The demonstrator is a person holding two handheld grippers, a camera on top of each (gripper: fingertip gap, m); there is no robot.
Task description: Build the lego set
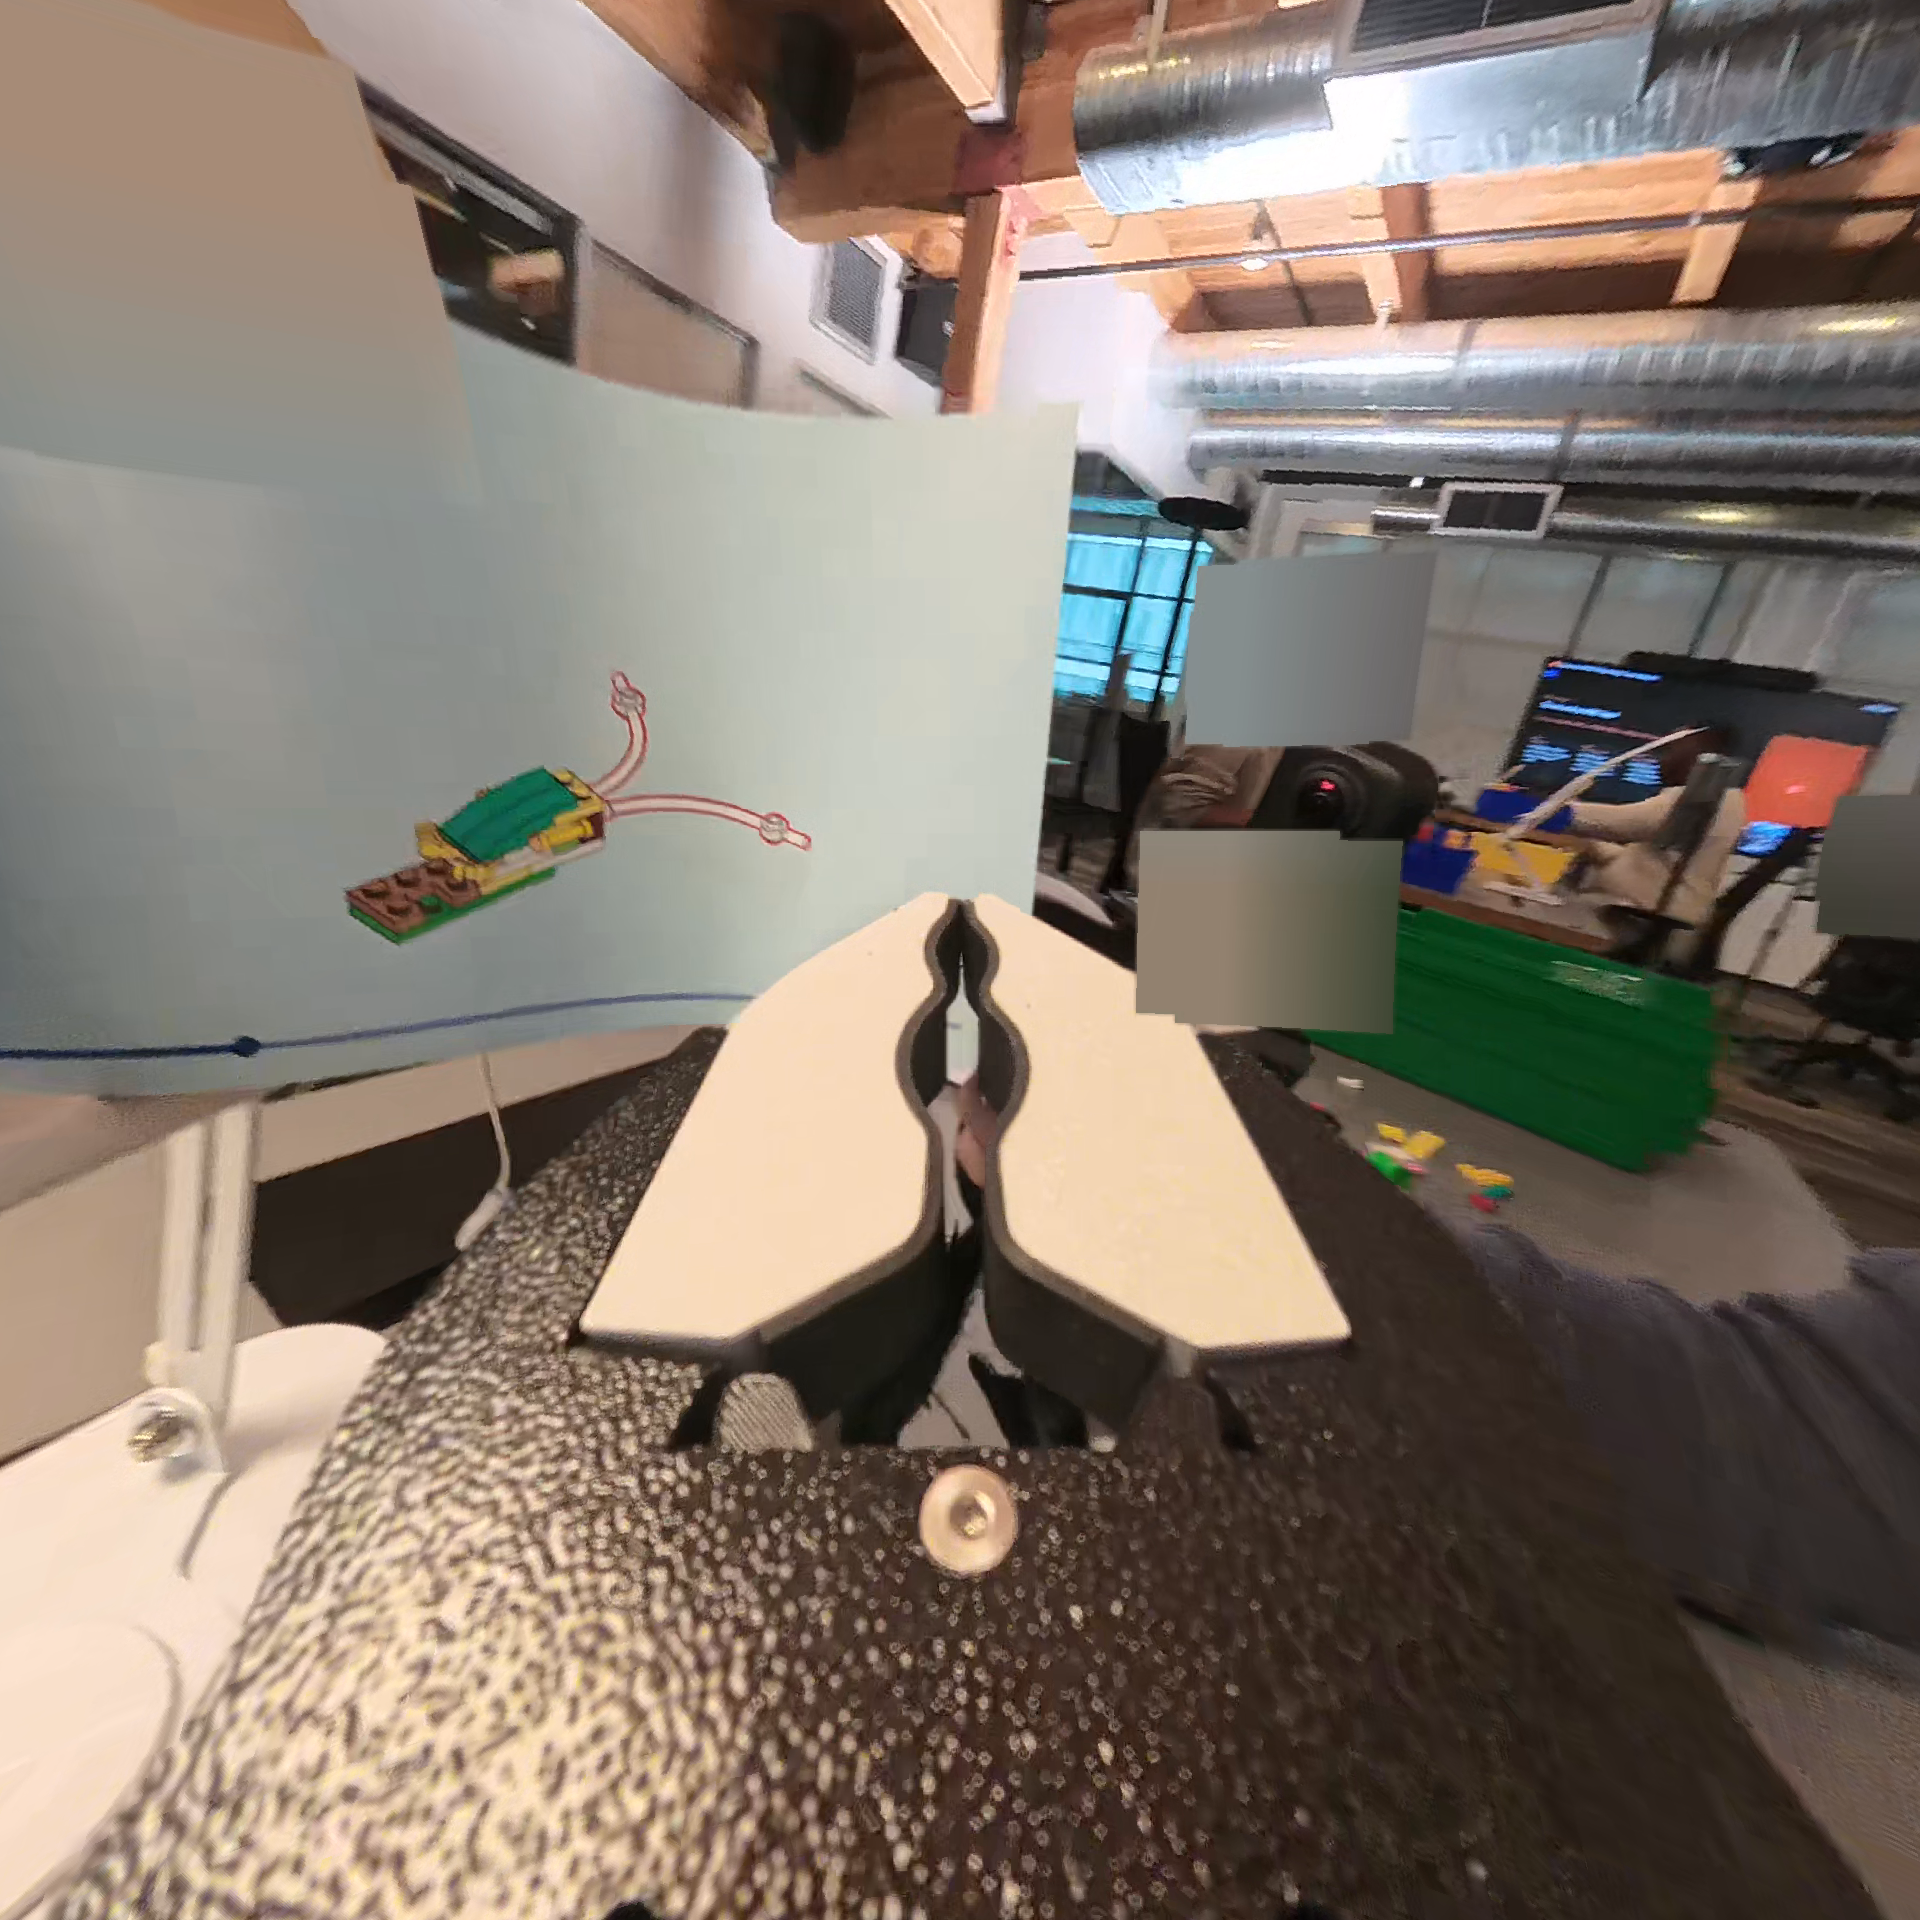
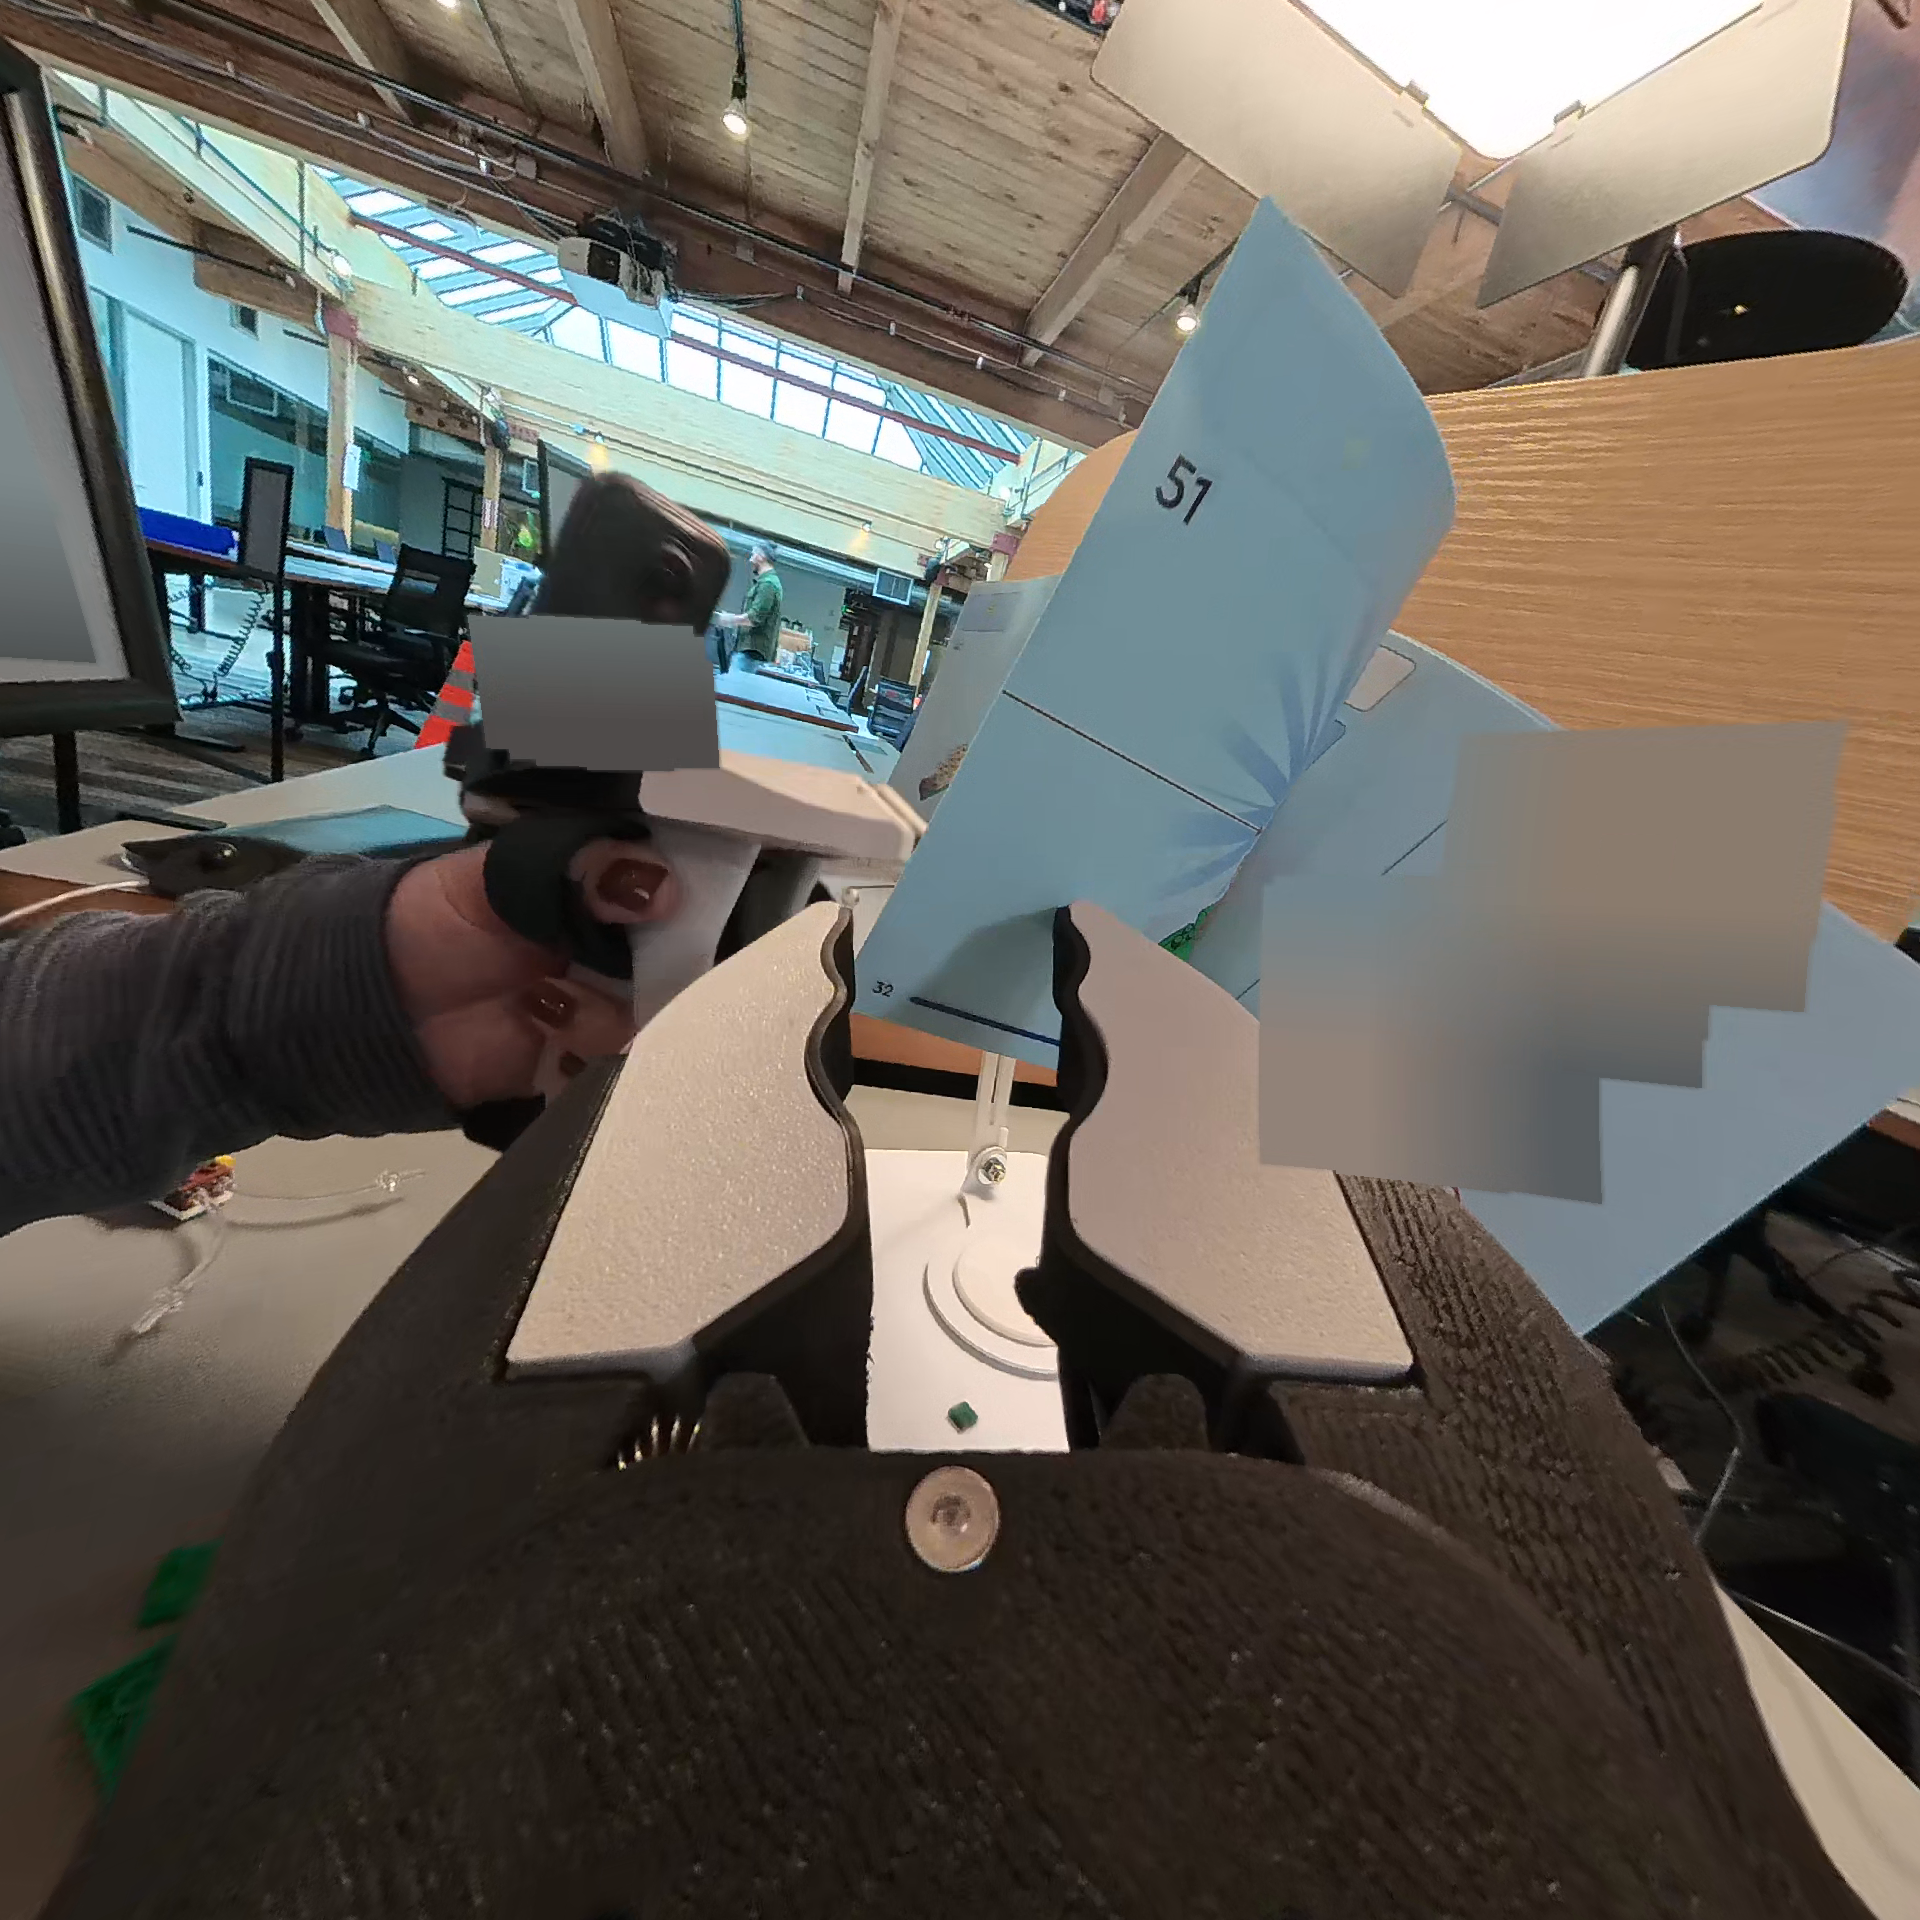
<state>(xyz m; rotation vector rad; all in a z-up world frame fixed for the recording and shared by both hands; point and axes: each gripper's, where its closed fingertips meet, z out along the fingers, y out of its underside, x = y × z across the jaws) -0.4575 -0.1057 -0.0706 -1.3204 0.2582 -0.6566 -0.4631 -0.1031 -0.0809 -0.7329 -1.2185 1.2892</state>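
Observation:
The pale blue instruction booklet [image 1: 675, 623] stands open on a white stand [image 2: 987, 1132], and its page shows a drawing of a brown and green model. My left gripper [image 1: 964, 914] is shut, its tips at the page's lower right corner; I cannot tell if they pinch the paper. In the right wrist view a hand holds it [image 2: 894, 821] at the page's left edge. My right gripper [image 2: 951, 935] is open and empty, below the booklet [image 2: 1195, 675]. A small part-built brown model [image 2: 197, 1195] with clear tubes [image 2: 312, 1195] lies on the table at the left.
A small green piece [image 2: 961, 1413] lies on the stand's white base. Flat green pieces [image 2: 156, 1590] lie at the lower left. Loose bricks [image 1: 1423, 1153] and a stack of green plates [image 1: 1507, 1039] are at the right. A grey sleeve [image 1: 1714, 1403] crosses the lower right. The tips of both grippers are at nearly the same place.

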